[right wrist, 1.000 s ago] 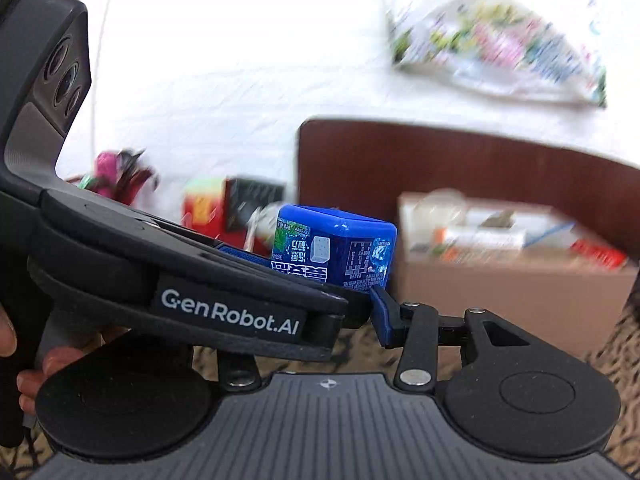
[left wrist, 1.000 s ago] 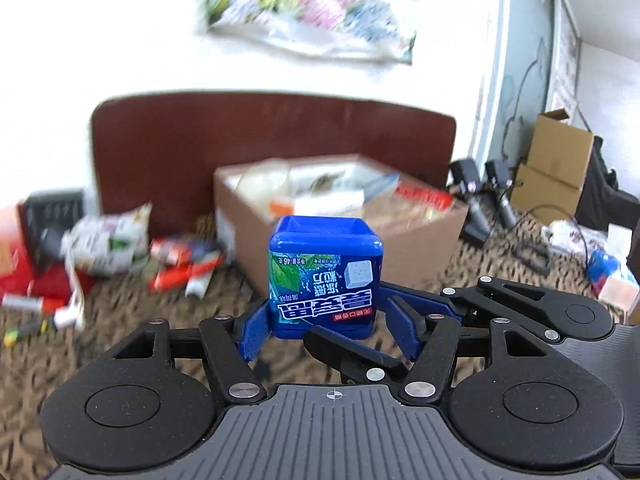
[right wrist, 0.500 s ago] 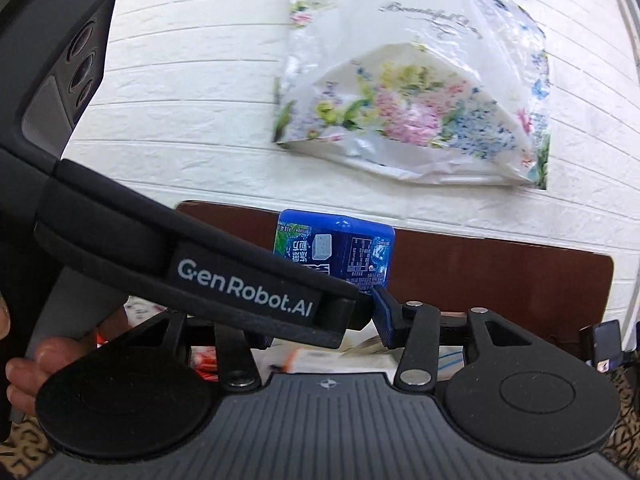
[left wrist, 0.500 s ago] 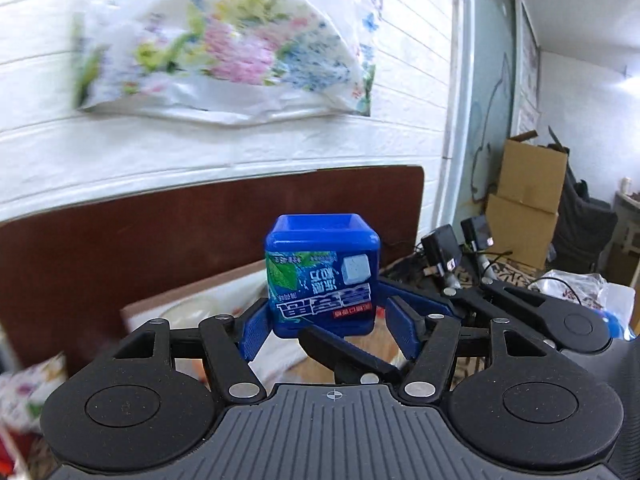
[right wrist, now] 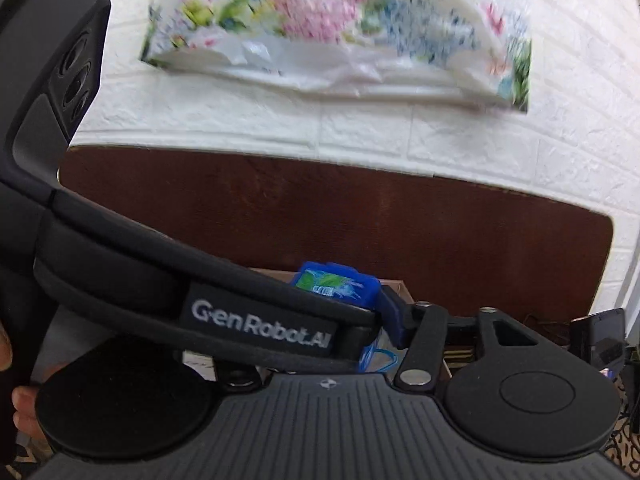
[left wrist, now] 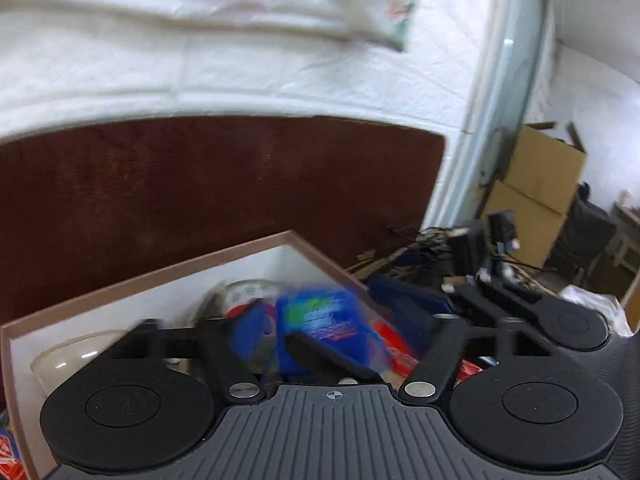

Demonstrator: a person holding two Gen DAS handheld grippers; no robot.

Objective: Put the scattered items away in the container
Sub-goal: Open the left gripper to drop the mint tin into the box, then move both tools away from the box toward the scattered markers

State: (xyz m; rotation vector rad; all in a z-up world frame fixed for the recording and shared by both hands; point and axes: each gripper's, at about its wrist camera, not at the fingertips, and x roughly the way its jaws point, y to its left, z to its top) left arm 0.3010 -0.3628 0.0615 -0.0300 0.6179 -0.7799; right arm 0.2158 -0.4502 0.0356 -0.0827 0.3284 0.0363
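A blue gum box (left wrist: 324,320) shows blurred between the spread fingers of my left gripper (left wrist: 340,328), tilted, over the open cardboard box (left wrist: 168,276). The left jaws stand wide apart and do not seem to touch it. In the right wrist view the gum box (right wrist: 336,286) peeks above the left gripper's black body, which crosses in front. One blue pad (right wrist: 390,312) of my right gripper shows beside the gum box; its other finger is hidden. The cardboard box holds a glass bowl (left wrist: 72,356), a round lid and red packets.
A dark brown headboard (left wrist: 200,184) stands against the white brick wall behind the box. A floral plastic bag (right wrist: 340,28) hangs on the wall. Chargers and cables (left wrist: 472,248) lie at the right, with stacked cartons (left wrist: 536,184) farther back.
The left gripper has tipped down over the cardboard box and its fingers have opened. The gum box, held upright before, is now tilted and blurred between them.
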